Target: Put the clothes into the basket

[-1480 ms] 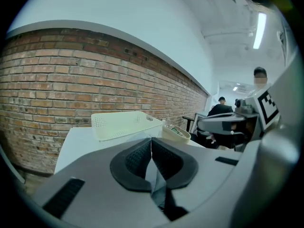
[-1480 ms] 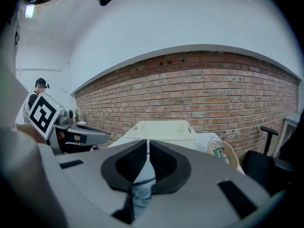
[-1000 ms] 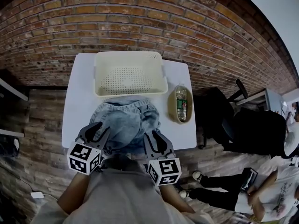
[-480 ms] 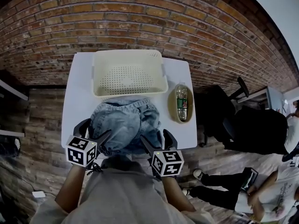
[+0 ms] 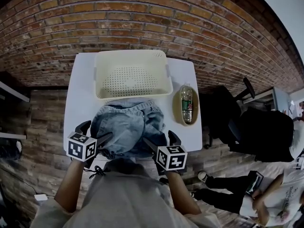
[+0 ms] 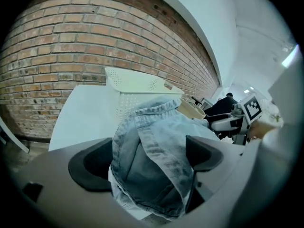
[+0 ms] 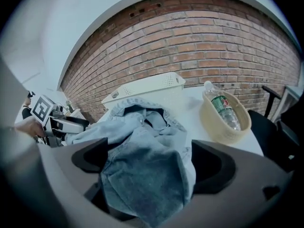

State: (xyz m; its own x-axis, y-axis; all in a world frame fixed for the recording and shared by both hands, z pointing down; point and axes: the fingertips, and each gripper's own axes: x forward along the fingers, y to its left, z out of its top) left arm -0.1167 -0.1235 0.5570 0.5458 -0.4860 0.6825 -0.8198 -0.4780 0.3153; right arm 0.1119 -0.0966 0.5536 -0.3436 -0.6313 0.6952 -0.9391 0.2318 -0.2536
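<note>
A crumpled blue denim garment (image 5: 126,126) lies on the white table (image 5: 80,96), just in front of the empty cream perforated basket (image 5: 97,75). My left gripper (image 5: 97,131) sits at the garment's near left edge and my right gripper (image 5: 160,137) at its near right edge. Both have just been opening their jaws. In the left gripper view a fold of denim (image 6: 152,160) lies between the wide jaws. The right gripper view likewise shows a heap of denim (image 7: 147,170) between its spread jaws. Neither pair of pads presses on the cloth. The basket (image 7: 152,85) stands behind the heap.
A small oval woven tray (image 5: 176,109) holding a plastic bottle (image 5: 186,103) stands at the table's right side, beside the garment. A dark office chair (image 5: 223,118) is off the table's right edge. A person (image 5: 266,194) sits at the lower right. A brick wall backs the table.
Both grippers have sunk toward the table's near edge and gone from nearly shut to wide open. The denim's near edge now lies between each pair of jaws.
</note>
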